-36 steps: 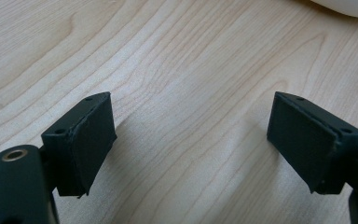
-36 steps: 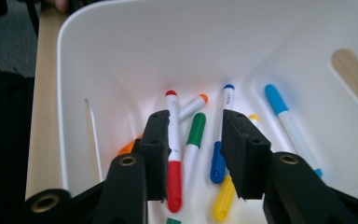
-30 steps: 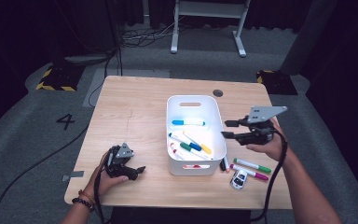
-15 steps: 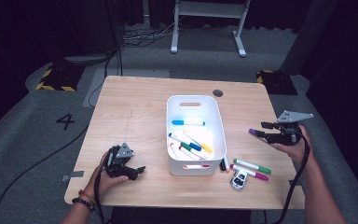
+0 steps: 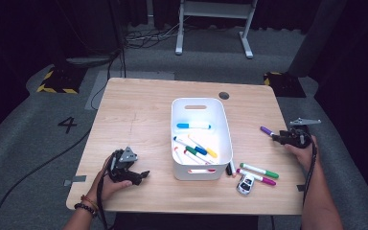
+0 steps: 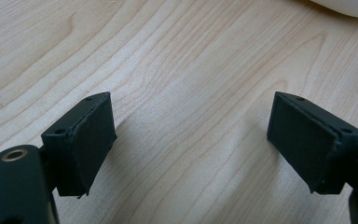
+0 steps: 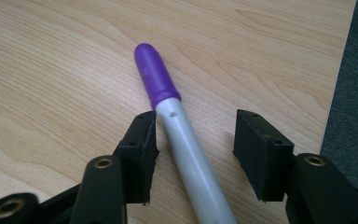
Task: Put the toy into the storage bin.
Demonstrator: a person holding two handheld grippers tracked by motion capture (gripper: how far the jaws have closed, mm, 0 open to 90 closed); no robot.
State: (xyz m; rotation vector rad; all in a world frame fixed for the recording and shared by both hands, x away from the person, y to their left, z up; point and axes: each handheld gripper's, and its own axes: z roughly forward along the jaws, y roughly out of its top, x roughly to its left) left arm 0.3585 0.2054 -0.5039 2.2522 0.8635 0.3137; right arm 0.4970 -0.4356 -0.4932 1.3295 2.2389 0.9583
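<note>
A purple-capped marker (image 5: 267, 130) with a grey barrel (image 7: 158, 84) lies on the wooden table (image 5: 139, 115) near its right edge. My right gripper (image 5: 277, 137) is low over the table with its jaws on either side of the barrel. The jaws have just been closing, and the marker sits between them close to the left pad (image 7: 142, 140), with a clear gap to the other pad. My left gripper (image 5: 139, 176) rests at the front left, open (image 6: 191, 135), with bare wood between its pads.
A white bin (image 5: 225, 124) in the table's middle holds several markers. In front of its right corner lie a black marker (image 5: 231, 167), a green one (image 5: 261, 170), a pink one (image 5: 258, 177) and a small toy car (image 5: 244, 183). Grey floor lies past the right edge.
My right gripper has moved from beside the bin rightward and down to the purple marker at the table's right edge. The left gripper has stayed put.
</note>
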